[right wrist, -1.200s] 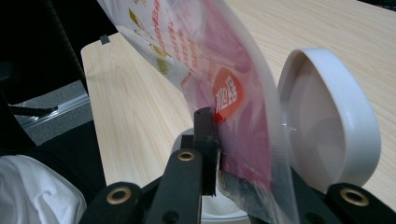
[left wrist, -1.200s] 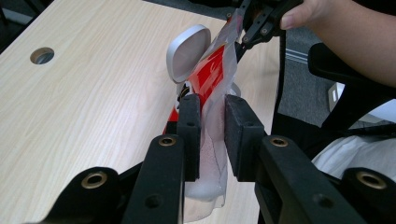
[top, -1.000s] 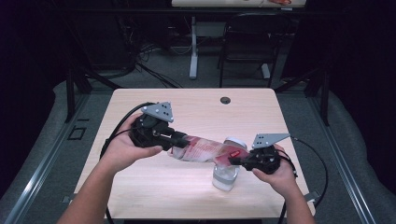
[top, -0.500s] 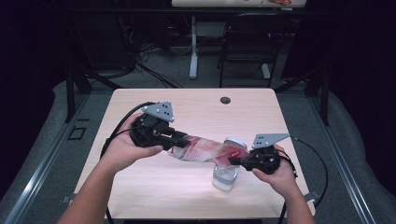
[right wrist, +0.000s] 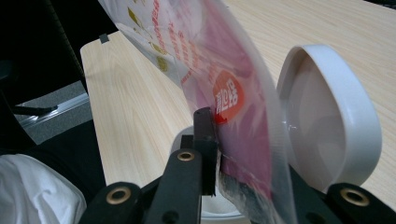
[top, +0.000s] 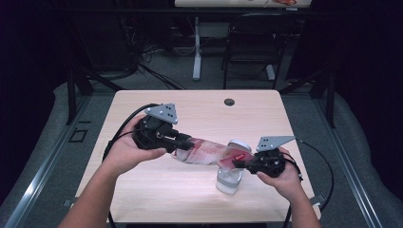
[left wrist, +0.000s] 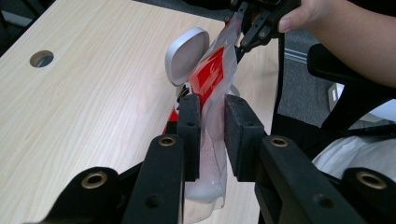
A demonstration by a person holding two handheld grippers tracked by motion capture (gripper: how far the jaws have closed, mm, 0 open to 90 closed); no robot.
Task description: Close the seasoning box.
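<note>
Spanning between both grippers above the wooden table (top: 157, 185): glossy red-and-clear plastic pouch (top: 209, 152), soft and crinkled; left gripper (left wrist: 212, 135) pinching one end, right gripper (right wrist: 243, 154) pinching the other, clear jar (top: 229, 179) with white round lid (right wrist: 327, 116) sitting beneath

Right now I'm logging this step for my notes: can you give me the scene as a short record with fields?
held item: red and clear plastic pouch, stretched between both grippers
left gripper: shut on one end of the pouch
right gripper: shut on the other end
below pouch: clear jar, open, its white lid hinged back
surface: wooden table
</note>
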